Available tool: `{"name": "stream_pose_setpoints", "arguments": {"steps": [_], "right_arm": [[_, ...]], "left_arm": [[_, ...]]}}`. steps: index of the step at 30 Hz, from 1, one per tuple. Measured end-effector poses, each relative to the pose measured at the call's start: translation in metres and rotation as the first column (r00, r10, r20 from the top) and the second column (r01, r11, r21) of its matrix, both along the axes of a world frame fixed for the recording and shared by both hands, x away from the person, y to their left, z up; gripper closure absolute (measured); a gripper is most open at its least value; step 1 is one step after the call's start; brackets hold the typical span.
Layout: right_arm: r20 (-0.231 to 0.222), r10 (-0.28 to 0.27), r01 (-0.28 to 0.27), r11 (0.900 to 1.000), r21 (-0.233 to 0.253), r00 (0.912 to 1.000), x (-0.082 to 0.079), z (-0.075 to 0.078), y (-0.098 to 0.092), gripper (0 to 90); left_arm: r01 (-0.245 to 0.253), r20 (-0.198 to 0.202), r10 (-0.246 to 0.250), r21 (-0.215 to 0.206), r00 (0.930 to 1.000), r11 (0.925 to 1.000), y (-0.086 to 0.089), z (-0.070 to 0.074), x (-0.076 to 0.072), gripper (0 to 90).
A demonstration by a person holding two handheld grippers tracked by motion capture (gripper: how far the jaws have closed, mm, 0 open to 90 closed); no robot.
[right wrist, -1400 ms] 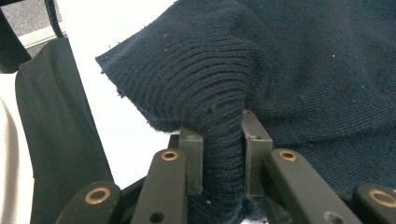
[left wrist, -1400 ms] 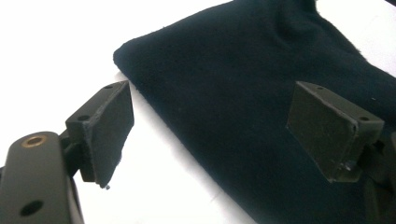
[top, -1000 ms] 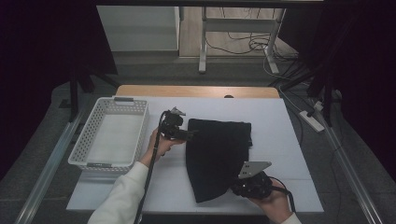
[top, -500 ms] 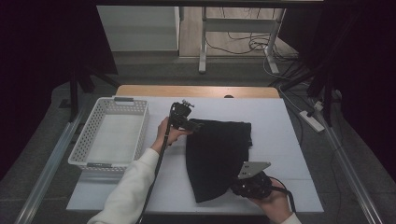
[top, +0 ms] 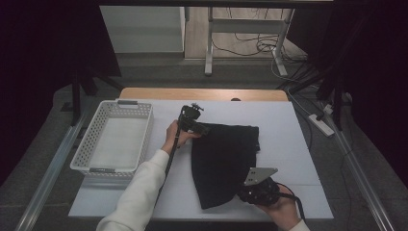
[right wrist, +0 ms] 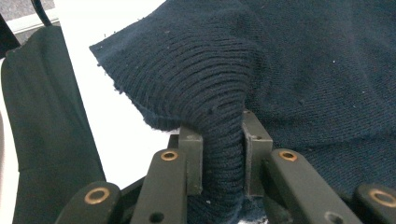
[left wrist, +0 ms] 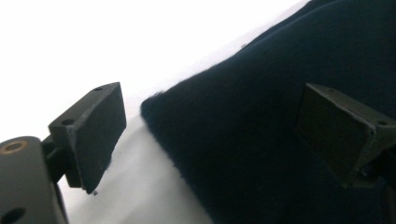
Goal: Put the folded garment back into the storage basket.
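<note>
My right gripper (top: 246, 193) sits at the near right of the counter (top: 288, 130), its fingers (right wrist: 192, 158) clamped on a bunched ribbed fold of the dark garment (top: 223, 163); in the right gripper view the knit rises between the two pads and spills over them, so the fold is pinched tight and lifted a little off the white surface; the rest of the cloth spreads beyond, flat and dark navy under that light. My left gripper (top: 204, 129) is at the garment's far left corner, close to the middle of the counter; its fingers (left wrist: 93, 133) stand wide apart, holding nothing; in the left gripper view one pad hangs over bare white counter just beside the cloth's edge, and the other hangs over the fabric itself, with the fuzzy corner of the garment lying between them; whether either pad touches the cloth I cannot tell. The garment lies spread across the centre of the counter, wider at the far end and narrowing toward the near end where my right gripper has it. A white basket (top: 86, 149) stands on the left of the counter, well apart from the cloth; my sleeve (top: 139, 192) reaches in from the near edge between basket and garment.
</note>
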State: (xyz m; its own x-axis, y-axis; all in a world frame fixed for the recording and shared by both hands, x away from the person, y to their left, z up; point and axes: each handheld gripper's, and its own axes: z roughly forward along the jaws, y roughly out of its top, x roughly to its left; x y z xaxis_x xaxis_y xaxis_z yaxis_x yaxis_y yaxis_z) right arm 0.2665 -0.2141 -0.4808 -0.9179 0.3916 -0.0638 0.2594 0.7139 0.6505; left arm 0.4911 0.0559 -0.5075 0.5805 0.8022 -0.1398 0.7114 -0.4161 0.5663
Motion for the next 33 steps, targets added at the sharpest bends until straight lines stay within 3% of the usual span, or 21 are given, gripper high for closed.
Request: {"name": "stream_pose_setpoints", "arguments": {"steps": [5, 11, 13, 16, 18, 19, 20, 22, 24, 27, 33], "right_arm": [[-0.004, -0.001, 0.001, 1.0, -0.001, 1.0, 0.0, 0.0, 0.0, 74.1], [-0.002, -0.001, 0.001, 1.0, -0.004, 1.0, 0.0, -0.001, 0.0, 74.1], [-0.003, -0.001, 0.001, 1.0, -0.008, 1.0, 0.001, -0.001, 0.0, 74.1], [-0.003, -0.002, 0.002, 1.0, -0.007, 1.0, 0.001, -0.001, 0.0, 74.1], [-0.003, -0.003, 0.003, 1.0, -0.007, 1.0, 0.001, -0.001, 0.0, 74.1], [-0.005, -0.003, 0.003, 1.0, 0.001, 1.0, 0.001, -0.001, 0.001, 74.0], [-0.005, -0.003, 0.003, 1.0, 0.001, 1.0, 0.001, -0.001, 0.001, 74.0], [-0.006, -0.004, 0.004, 1.0, 0.001, 1.0, 0.001, -0.001, 0.001, 74.0], [-0.009, -0.004, 0.004, 1.0, 0.002, 1.0, 0.002, -0.001, 0.0, 74.1], [-0.011, -0.006, 0.006, 1.0, 0.01, 0.9999, 0.002, -0.001, -0.001, 74.1], [0.003, -0.013, 0.013, 0.999, 0.041, 0.9999, 0.002, 0.004, -0.004, 74.1]], "left_arm": [[-0.011, -0.028, 0.011, -0.007, 0.9995, 0.9999, 0.003, -0.007, 0.003, 9.1], [0.021, -0.059, -0.022, -0.02, 0.998, 0.9996, -0.003, -0.015, 0.004, 11.7], [0.027, -0.05, -0.028, -0.018, 0.9983, 0.9995, -0.005, -0.016, 0.003, 12.8], [0.029, -0.043, -0.031, -0.038, 0.9986, 0.9989, -0.005, -0.015, -0.001, 20.8], [0.046, -0.034, -0.048, -0.056, 0.9983, 0.9974, -0.005, -0.015, -0.004, 31.4], [0.058, -0.033, -0.06, -0.064, 0.9977, 0.9963, -0.005, -0.015, -0.006, 43.2], [0.067, -0.037, -0.071, -0.08, 0.9968, 0.9945, -0.005, -0.015, -0.007, 43.2], [0.093, -0.039, -0.098, -0.115, 0.9944, 0.989, -0.007, -0.016, -0.011, 57.0], [0.116, -0.016, -0.118, -0.101, 0.9928, 0.988, -0.009, -0.014, -0.015, 66.3], [0.142, 0.0, -0.143, -0.1, 0.9898, 0.9848, -0.01, -0.01, -0.017, 68.1], [0.157, 0.06, -0.15, -0.155, 0.987, 0.9753, -0.005, 0.008, -0.024, 70.1]]}}
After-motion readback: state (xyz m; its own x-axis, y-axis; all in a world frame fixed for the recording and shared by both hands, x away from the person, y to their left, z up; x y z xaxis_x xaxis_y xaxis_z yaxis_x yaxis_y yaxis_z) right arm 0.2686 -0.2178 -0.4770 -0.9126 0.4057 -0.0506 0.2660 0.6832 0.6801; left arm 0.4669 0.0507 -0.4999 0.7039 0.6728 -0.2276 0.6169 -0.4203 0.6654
